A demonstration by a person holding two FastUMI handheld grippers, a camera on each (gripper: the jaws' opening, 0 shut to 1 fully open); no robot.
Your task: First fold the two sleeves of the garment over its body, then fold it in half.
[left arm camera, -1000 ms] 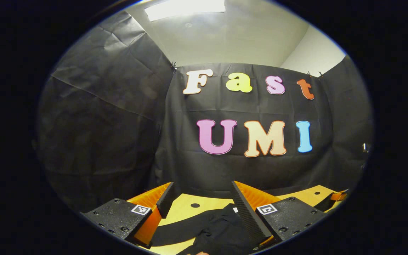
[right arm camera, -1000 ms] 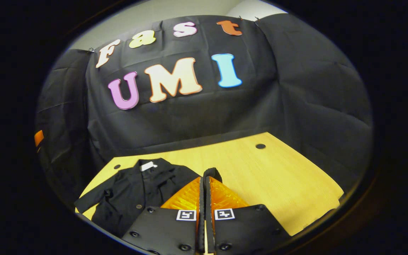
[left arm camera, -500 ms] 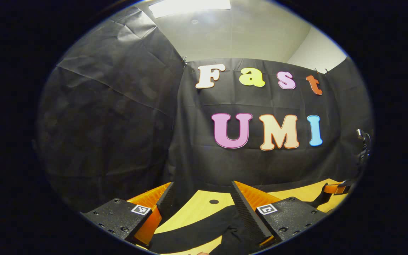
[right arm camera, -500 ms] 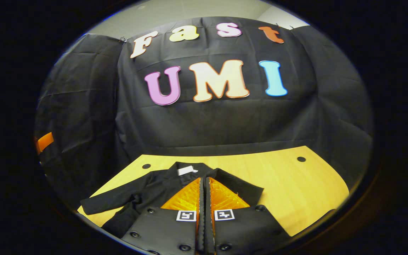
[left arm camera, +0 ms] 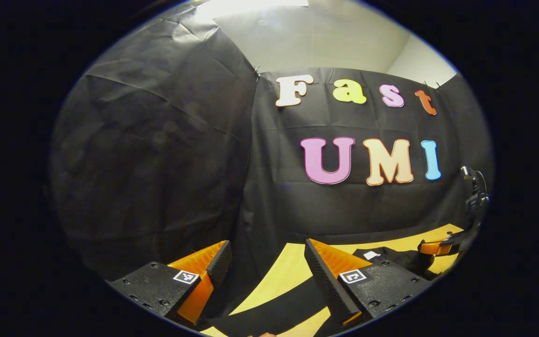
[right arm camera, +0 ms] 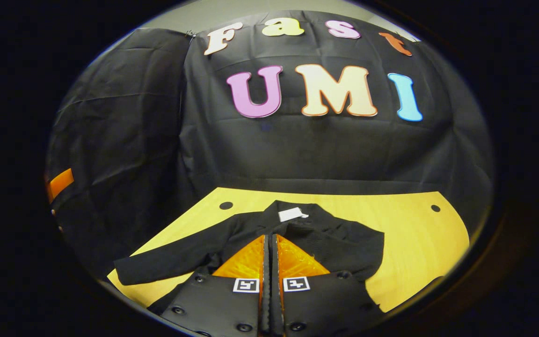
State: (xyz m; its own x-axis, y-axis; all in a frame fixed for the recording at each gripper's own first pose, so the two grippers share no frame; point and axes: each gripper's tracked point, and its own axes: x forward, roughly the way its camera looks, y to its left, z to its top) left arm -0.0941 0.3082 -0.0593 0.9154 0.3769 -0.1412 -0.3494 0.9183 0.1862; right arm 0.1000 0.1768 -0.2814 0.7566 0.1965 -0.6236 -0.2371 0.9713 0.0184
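Framing the bottom of the left gripper view, the left gripper (left arm camera: 262, 274) is seen with its fingers spread wide and nothing between them; a sleeve (left arm camera: 279, 302) of the black garment (right arm camera: 325, 238) runs across the yellow worktop (right arm camera: 410, 234) just below and beyond them. In the right gripper view, the right gripper (right arm camera: 269, 262) is seen with its fingers pressed together; whether any cloth is pinched cannot be told. Beyond them the garment lies spread on the worktop, collar and white label (right arm camera: 292, 214) toward the far edge, one sleeve stretched out to the side.

The cloth is judged light, soft and limp, creased at the body, so it would be expected to sag and drag when lifted and to slide readily on the smooth wood. A hold near the cuff of the sleeve is judged best, with a full pinch of fabric taken rather than a thin edge. For the final halving, the hem corners would be preferred.
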